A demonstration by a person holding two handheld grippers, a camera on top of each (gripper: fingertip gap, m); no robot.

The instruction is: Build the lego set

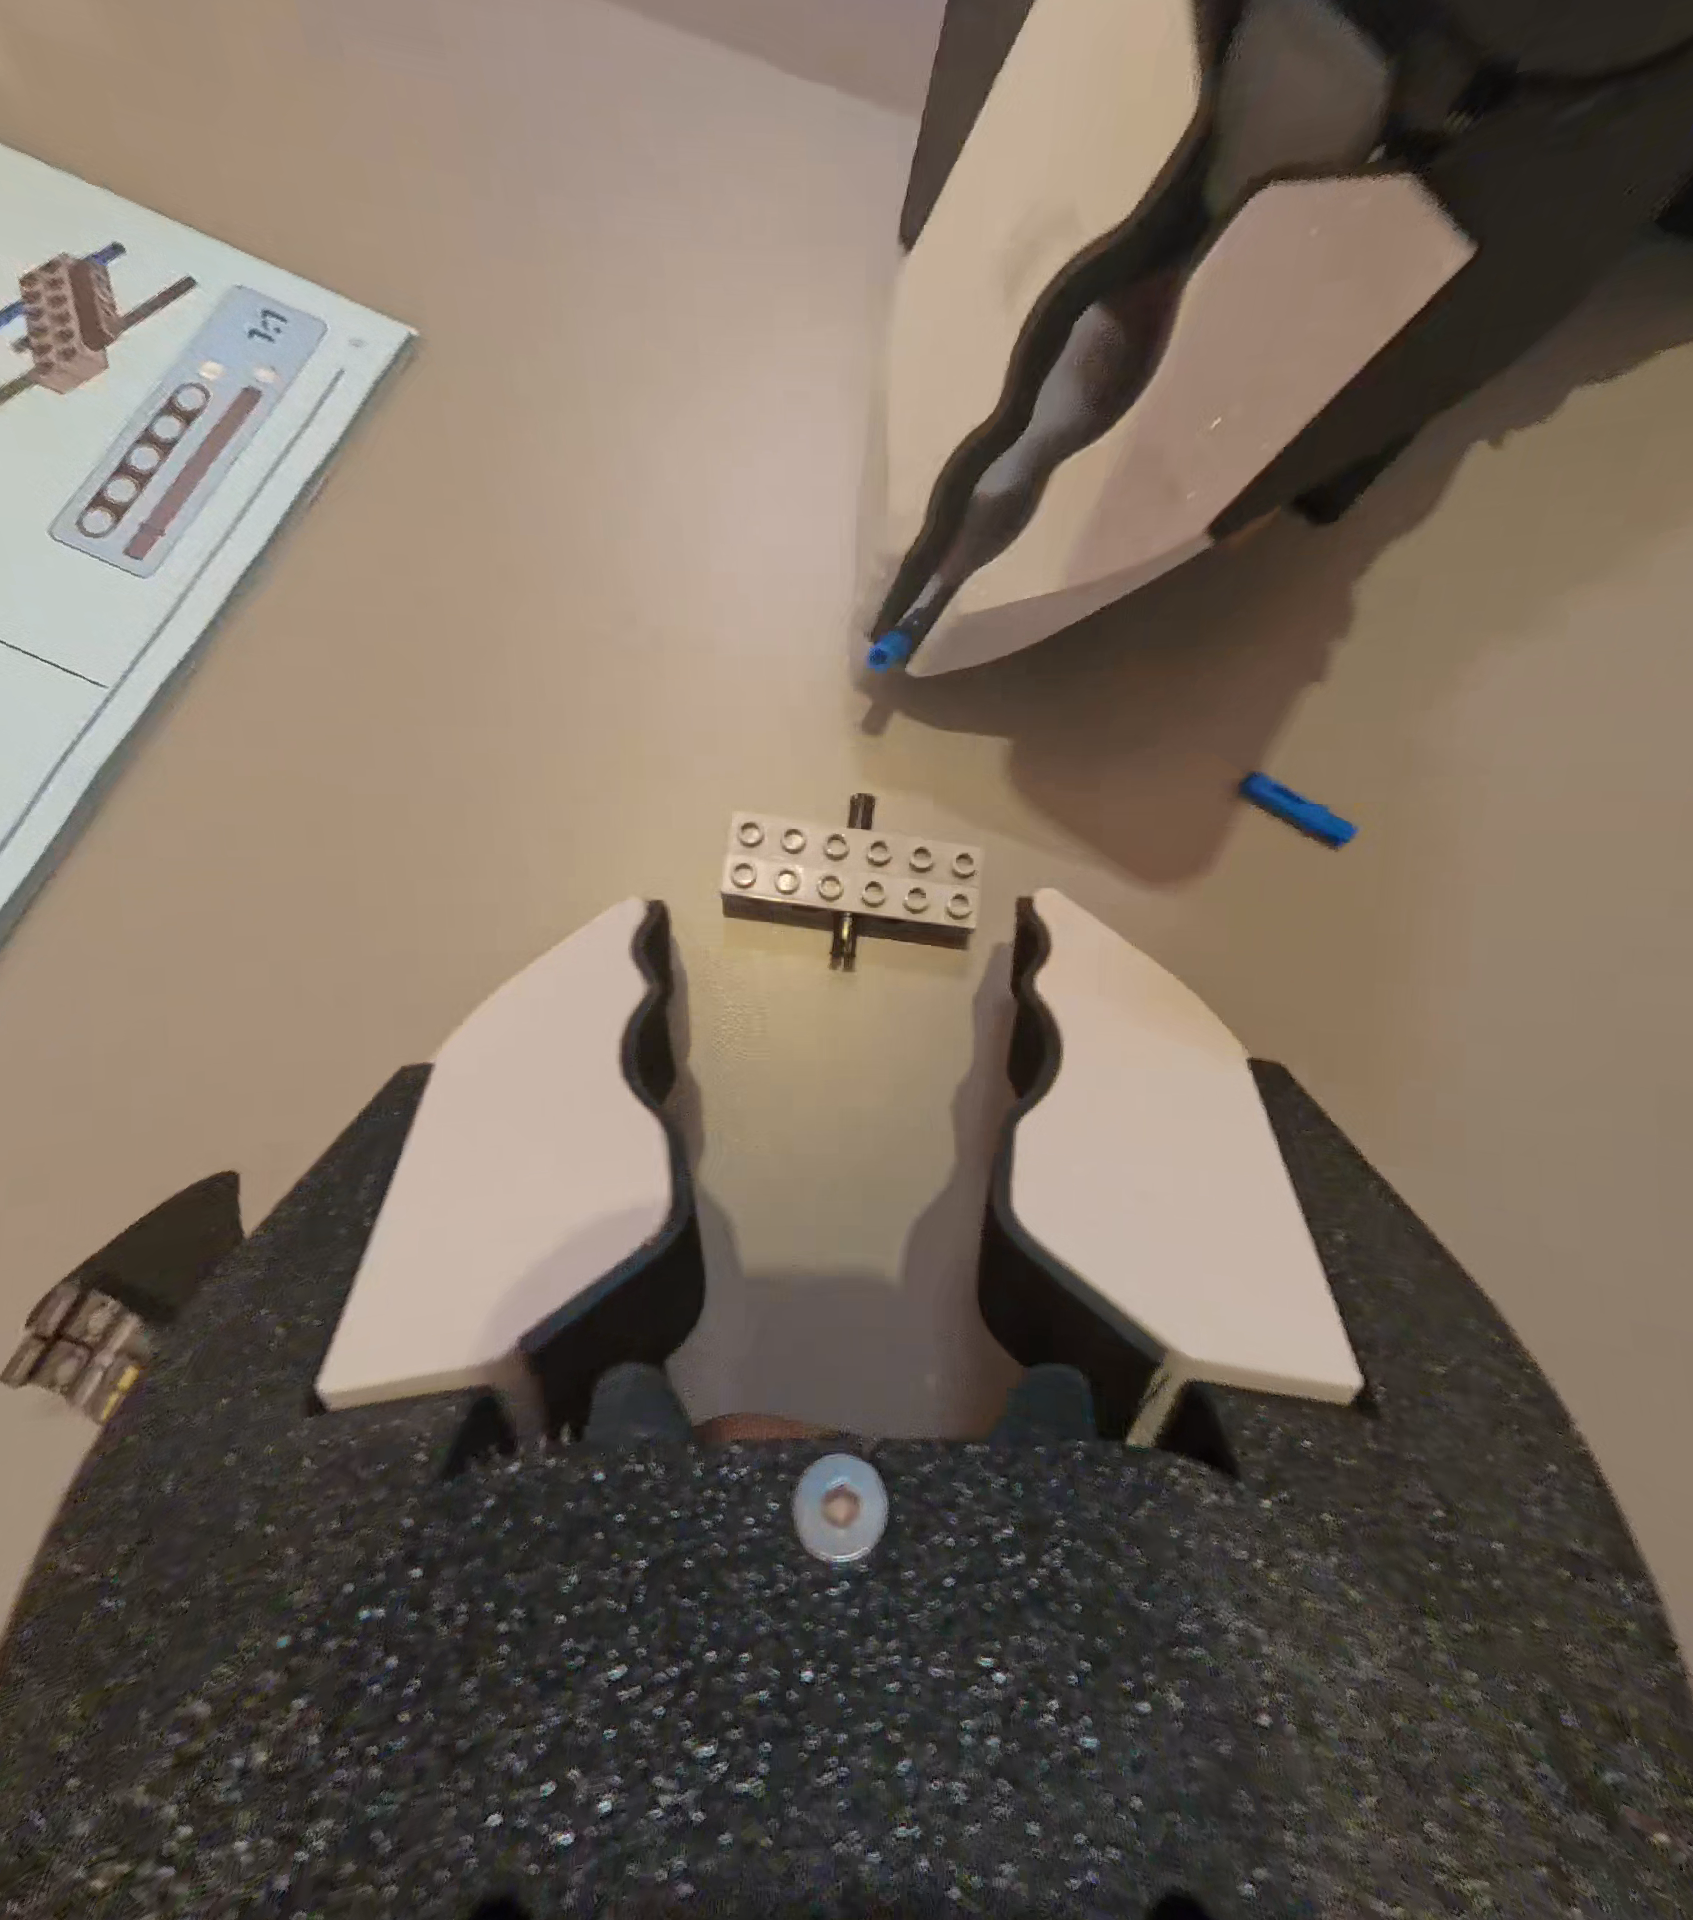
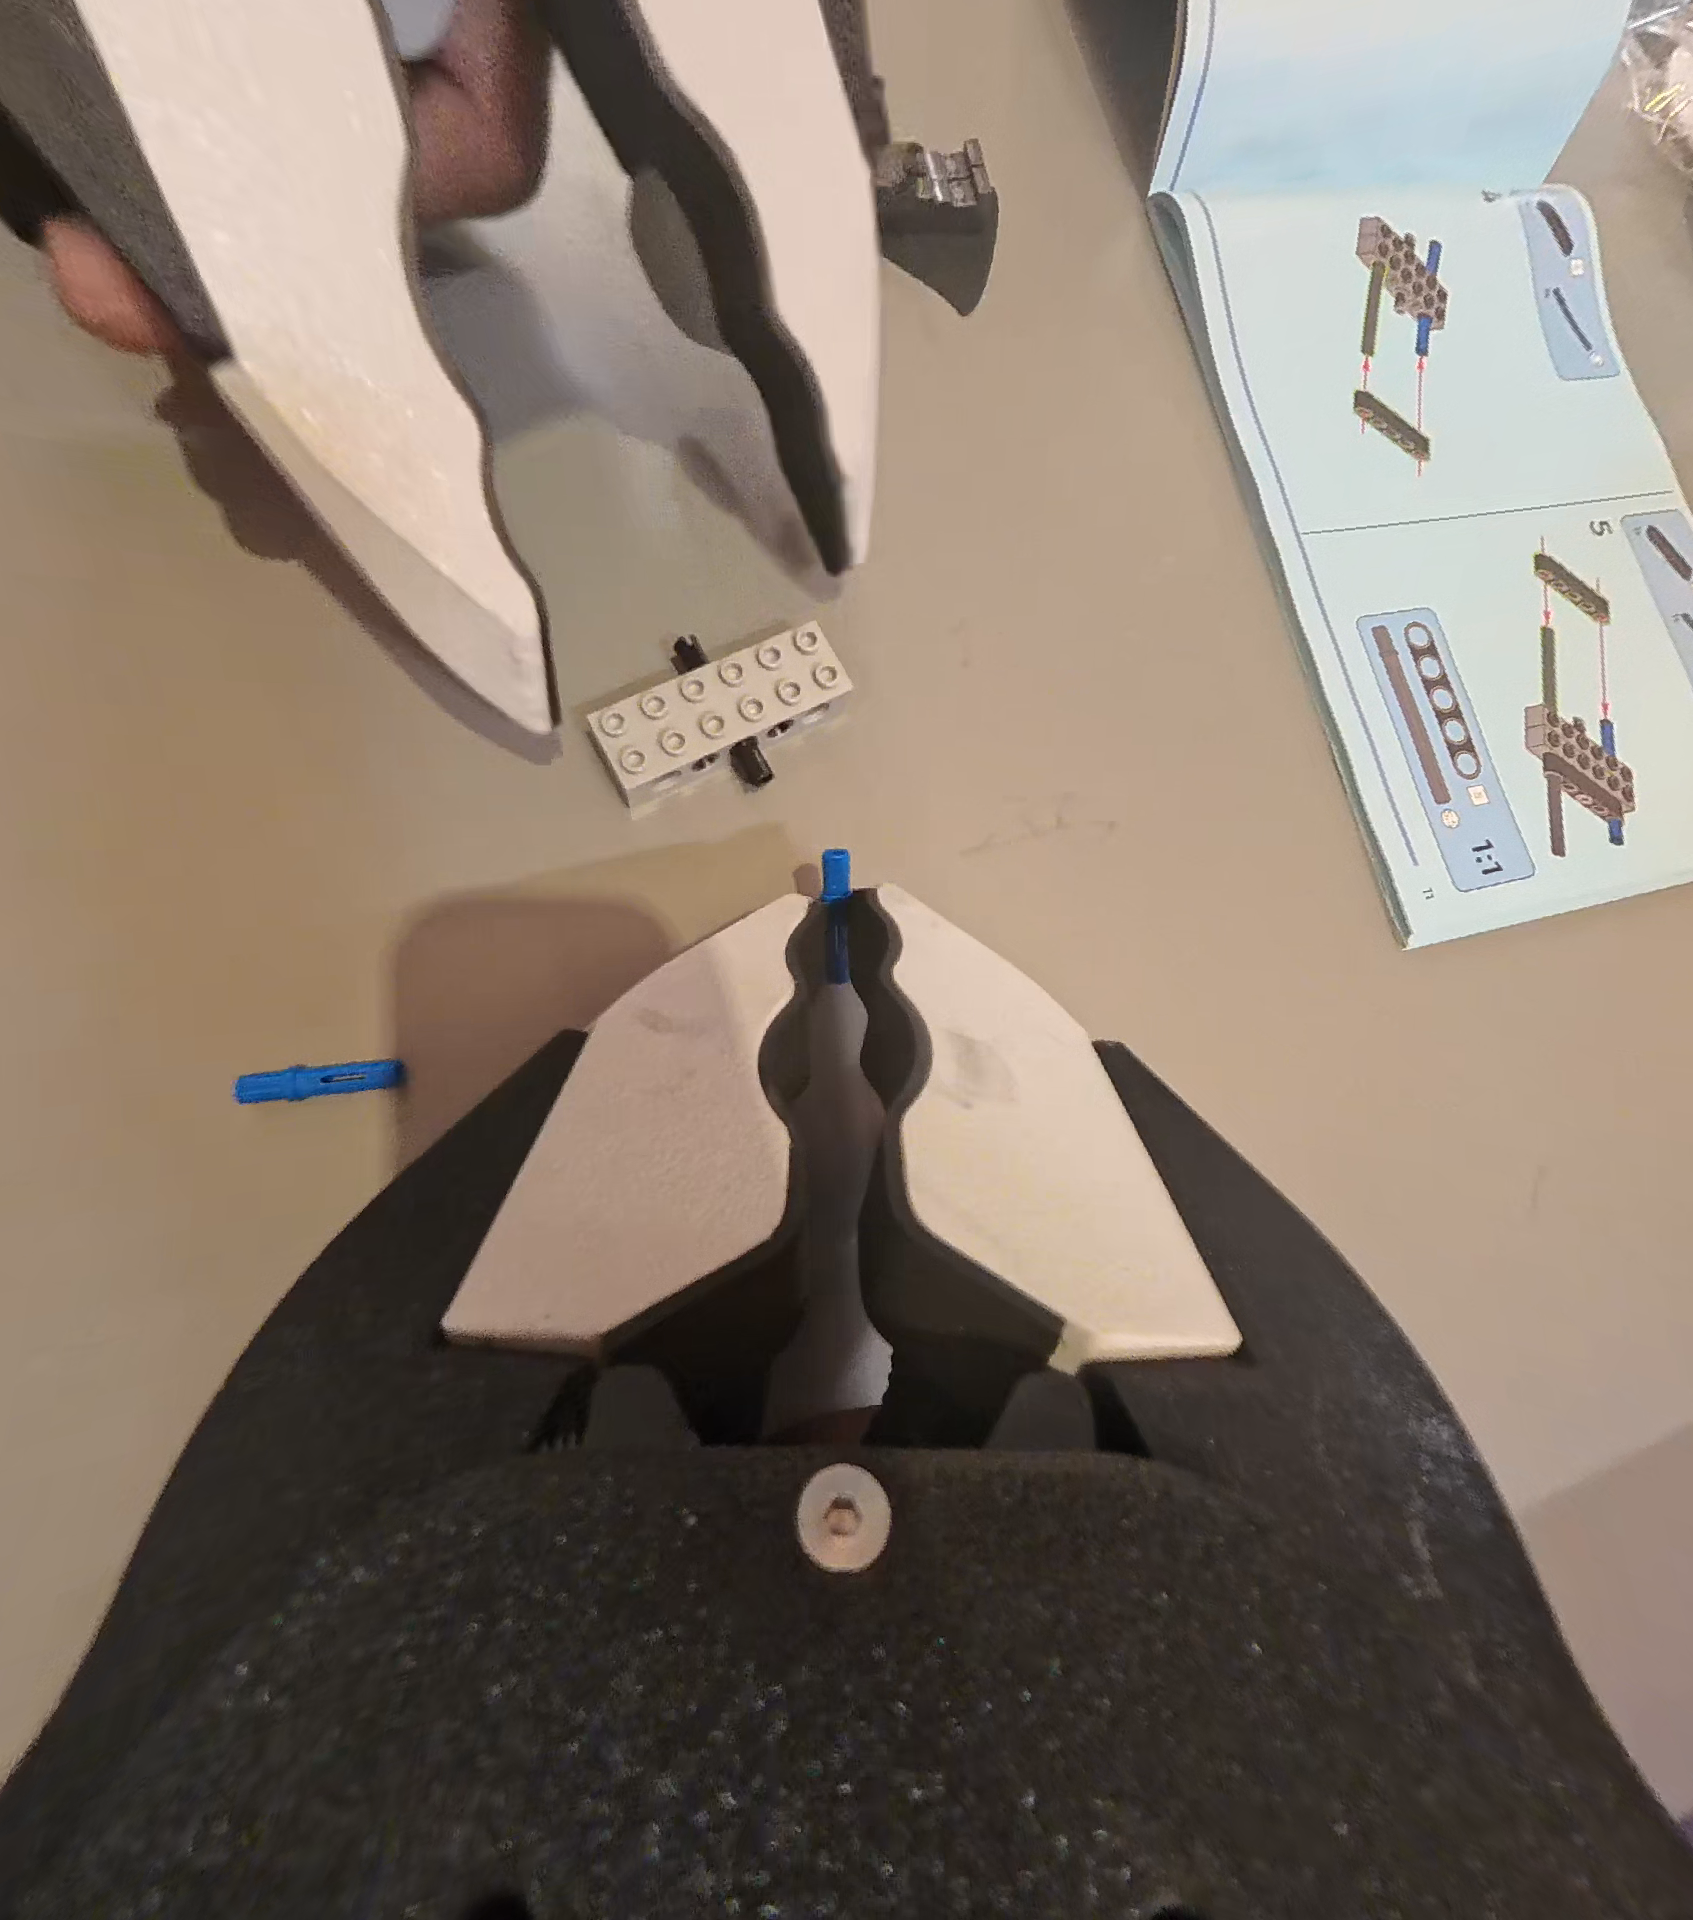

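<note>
In the right wrist view a blue pin is pinched at the tips of the right gripper, its end projecting. Beyond it, mid-frame, a grey studded brick is seen on the table, a black pin already through it. The left gripper is spread wide beside the brick, untouching. A second blue pin lies loose at left; an instruction booklet is open at upper right

The tabletop looked smooth and matt beige. The grey studded brick and blue pins were hard plastic with a slight sheen. The instruction booklet was pale, faintly glossy paper. The gripper bodies looked like rough, speckled black plastic, their fingers matt white with dark liners, fastened by a shiny metal washer.
</note>
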